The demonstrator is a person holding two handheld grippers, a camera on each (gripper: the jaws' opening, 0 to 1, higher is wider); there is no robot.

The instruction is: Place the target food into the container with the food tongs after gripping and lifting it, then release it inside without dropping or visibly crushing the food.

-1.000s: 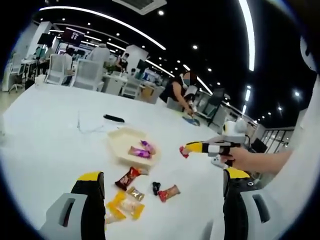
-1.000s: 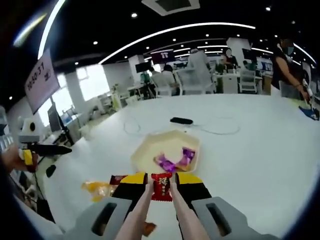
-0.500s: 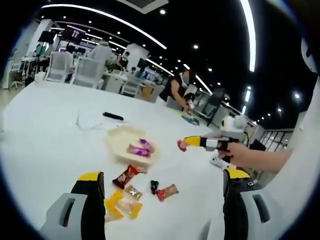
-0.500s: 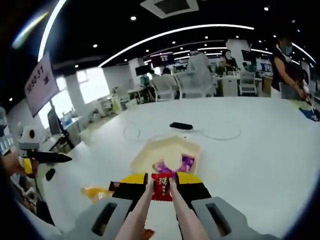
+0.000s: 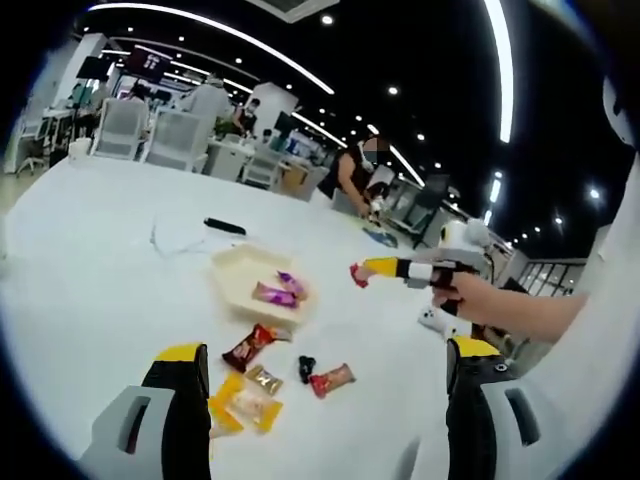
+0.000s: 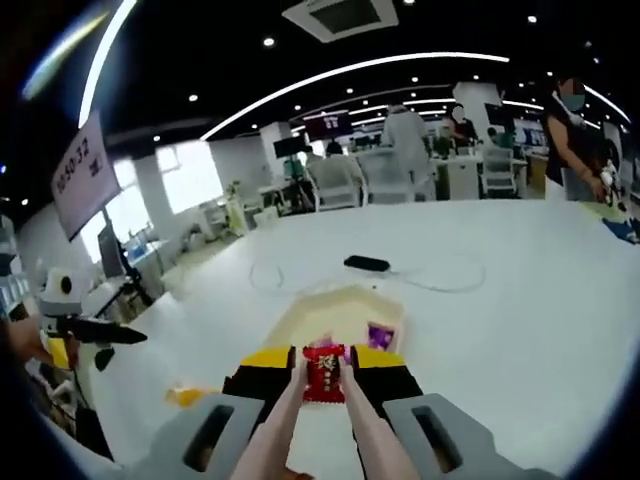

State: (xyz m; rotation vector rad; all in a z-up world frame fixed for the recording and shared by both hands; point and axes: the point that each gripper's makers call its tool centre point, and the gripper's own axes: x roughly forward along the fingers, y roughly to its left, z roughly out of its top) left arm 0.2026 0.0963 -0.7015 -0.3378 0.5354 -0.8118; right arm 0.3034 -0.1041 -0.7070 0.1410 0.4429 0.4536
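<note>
above the white worktop, the right gripper is clamping its fingers on a red candy over the cream tray, while the left gripper is hovering, fingers apart.

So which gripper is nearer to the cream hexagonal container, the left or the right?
The right gripper. Shut on the red candy, it hangs just short of the container. The left gripper sits farther back, open, with loose snacks between it and the container.
</note>
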